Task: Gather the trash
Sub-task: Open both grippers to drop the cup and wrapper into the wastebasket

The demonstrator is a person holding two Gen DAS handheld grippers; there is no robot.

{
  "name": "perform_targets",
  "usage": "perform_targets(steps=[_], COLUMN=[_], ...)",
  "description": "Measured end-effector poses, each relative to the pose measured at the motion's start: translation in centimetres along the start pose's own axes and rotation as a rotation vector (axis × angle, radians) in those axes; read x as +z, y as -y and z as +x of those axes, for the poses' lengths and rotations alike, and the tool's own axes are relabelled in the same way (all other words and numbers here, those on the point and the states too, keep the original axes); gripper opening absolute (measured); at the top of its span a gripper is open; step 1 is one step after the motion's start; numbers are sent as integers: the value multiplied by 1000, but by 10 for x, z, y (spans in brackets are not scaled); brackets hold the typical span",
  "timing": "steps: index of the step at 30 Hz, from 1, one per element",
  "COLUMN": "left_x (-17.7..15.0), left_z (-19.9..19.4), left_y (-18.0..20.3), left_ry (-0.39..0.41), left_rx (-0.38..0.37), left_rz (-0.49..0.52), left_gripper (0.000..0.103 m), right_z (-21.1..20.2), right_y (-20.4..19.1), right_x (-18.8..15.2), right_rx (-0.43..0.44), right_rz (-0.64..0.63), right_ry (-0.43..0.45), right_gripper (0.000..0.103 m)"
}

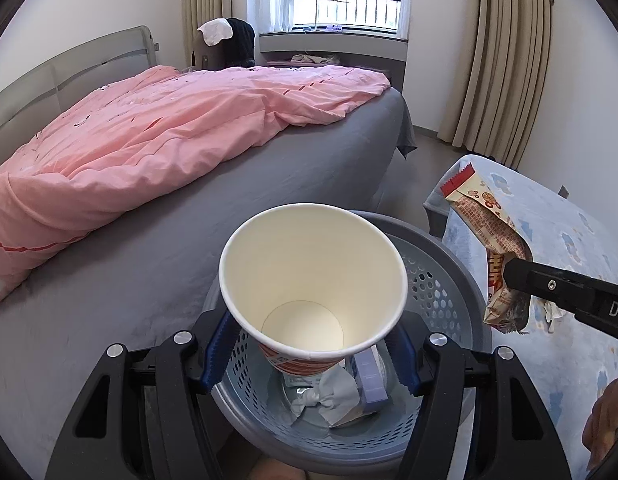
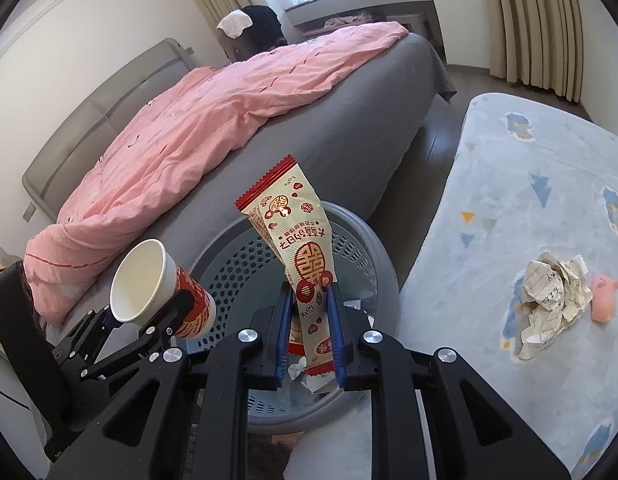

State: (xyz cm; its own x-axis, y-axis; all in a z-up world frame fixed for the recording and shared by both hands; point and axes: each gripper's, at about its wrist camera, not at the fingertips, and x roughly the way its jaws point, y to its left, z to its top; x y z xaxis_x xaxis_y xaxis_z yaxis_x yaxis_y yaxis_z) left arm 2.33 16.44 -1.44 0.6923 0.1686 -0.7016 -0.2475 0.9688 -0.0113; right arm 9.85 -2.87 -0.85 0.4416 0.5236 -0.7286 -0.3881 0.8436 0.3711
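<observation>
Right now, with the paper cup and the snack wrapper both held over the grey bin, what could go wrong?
1. The white paper cup with red print is tilted in the left gripper; dropped so, it could glance off the perforated grey plastic bin rim toward the bed.
2. The long red-and-cream snack wrapper is light; released by the right gripper, it might drift outside the bin.
3. The crumpled lined paper on the blue patterned cloth could be forgotten.

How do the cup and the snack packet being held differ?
The paper cup is a rigid open cone, white inside; the snack wrapper is flat and crinkled. The left gripper holds the cup tilted; the right gripper holds the wrapper upright. Both have red print and hang over the basket.
</observation>
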Motion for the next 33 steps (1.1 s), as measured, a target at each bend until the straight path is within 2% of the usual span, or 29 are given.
perform_targets(steps=[12, 15, 20, 25, 33], left_x=[1, 1, 1, 1, 1], left_z=[1, 0, 2, 0, 1], left_y=[-5, -6, -8, -11, -12], left_ry=[4, 7, -5, 6, 4], left_rx=[13, 15, 24, 39, 43], left_rz=[-15, -18, -28, -39, -40], left_gripper=[63, 64, 69, 75, 75], right_z=[15, 14, 9, 9, 9], right_y=[-7, -7, -6, -5, -5], right_x=[-3, -3, -3, -3, -3], right_rx=[-4, -2, -3, -2, -3], right_rz=[-30, -30, -30, -27, -27], right_ry=[-33, -29, -12, -11, -12], right_gripper=[21, 24, 37, 38, 38])
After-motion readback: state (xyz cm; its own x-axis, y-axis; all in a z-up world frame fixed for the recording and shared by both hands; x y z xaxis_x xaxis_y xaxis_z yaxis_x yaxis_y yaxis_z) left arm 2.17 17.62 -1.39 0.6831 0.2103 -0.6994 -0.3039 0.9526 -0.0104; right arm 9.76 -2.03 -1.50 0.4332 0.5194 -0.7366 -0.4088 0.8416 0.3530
